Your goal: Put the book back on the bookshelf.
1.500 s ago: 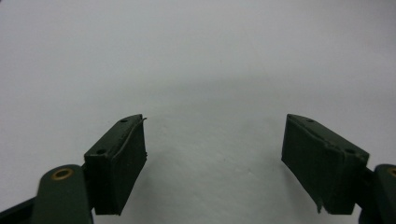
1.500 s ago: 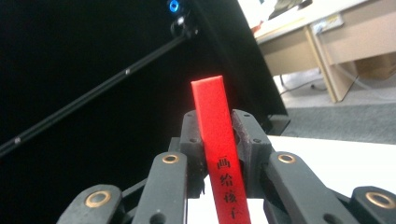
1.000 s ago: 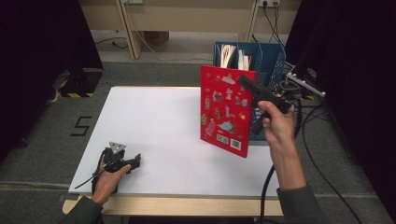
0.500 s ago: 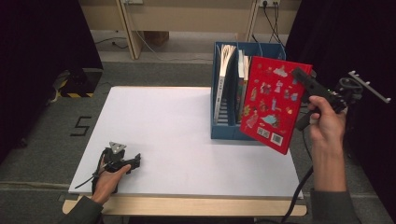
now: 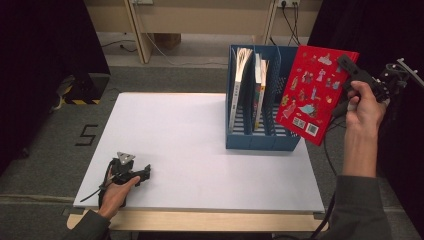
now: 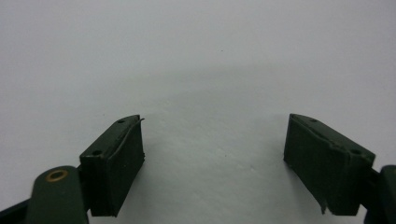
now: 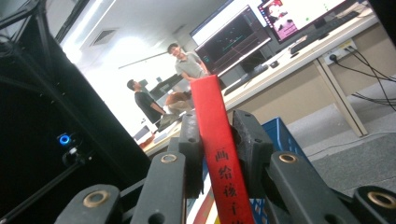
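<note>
White and bare across most of its top, the counter (image 5: 190,145) is carrying a blue file rack (image 5: 260,140) near its far right corner. Behind it a strip of grey floor (image 5: 165,75) is running under a wooden bench, with cables trailing down from wall sockets, and dark curtains are closing off both sides.

I am looking at the rack's slots: two are already holding upright books, a pale-spined one (image 5: 239,85) at the left and a colourful one (image 5: 260,90) beside it. The rack's right wall and these books are standing between the counter's open middle and the book I am carrying.

That red book (image 5: 312,92) is hanging in the air just right of the rack, tilted, its cover with small pictures and a barcode label facing the high camera. My right gripper (image 5: 352,72) is pinching it near its upper right edge; in the right gripper view the jaws are pressing on both faces of the red spine (image 7: 219,154), which is bearing black characters.

My left gripper (image 5: 131,172) is resting low at the counter's near left corner, well apart from everything. Its jaws are standing spread wide, with nothing but white counter (image 6: 210,70) between them.
</note>
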Demonstrator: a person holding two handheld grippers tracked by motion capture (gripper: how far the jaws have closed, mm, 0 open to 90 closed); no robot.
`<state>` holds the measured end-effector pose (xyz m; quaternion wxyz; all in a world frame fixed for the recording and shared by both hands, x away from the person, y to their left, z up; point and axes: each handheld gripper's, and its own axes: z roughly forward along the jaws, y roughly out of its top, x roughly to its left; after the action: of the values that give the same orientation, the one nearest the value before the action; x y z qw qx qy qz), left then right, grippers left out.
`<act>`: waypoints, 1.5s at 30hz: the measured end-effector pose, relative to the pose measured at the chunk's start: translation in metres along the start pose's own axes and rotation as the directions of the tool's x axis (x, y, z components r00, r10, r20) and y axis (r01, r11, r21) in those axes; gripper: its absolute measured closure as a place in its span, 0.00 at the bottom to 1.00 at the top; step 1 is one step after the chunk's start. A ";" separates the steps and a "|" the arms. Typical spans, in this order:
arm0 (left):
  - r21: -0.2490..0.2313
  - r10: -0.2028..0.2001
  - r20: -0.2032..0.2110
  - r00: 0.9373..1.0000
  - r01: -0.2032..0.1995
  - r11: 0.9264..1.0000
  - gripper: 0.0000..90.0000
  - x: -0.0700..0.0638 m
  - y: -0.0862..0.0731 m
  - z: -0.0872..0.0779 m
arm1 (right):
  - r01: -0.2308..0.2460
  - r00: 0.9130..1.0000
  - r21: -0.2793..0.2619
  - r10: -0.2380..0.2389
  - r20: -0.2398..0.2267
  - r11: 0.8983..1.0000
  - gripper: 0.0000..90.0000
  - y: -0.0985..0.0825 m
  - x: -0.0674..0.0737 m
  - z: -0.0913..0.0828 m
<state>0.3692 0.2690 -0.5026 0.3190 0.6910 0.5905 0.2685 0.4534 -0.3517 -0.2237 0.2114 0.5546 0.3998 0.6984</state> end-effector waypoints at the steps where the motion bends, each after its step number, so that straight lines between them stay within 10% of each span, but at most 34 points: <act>1: 0.000 0.001 -0.001 1.000 -0.001 1.000 0.21 0.000 0.000 0.000 | 0.010 1.000 0.002 -0.010 0.011 1.000 0.83 0.000 -0.002 0.006; 24: -0.002 -0.017 0.012 1.000 0.017 1.000 0.22 0.002 0.000 0.000 | -0.015 0.991 0.000 0.015 0.132 1.000 0.81 -0.008 -0.029 0.098; 45: 0.000 -0.008 0.013 1.000 0.008 1.000 0.22 0.001 0.000 0.000 | 0.073 0.991 0.021 -0.074 0.108 0.997 0.79 -0.050 -0.040 0.089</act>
<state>0.3695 0.2703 -0.5028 0.3241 0.6904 0.5910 0.2629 0.5418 -0.3225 -0.2816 0.2538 0.5784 0.4137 0.6557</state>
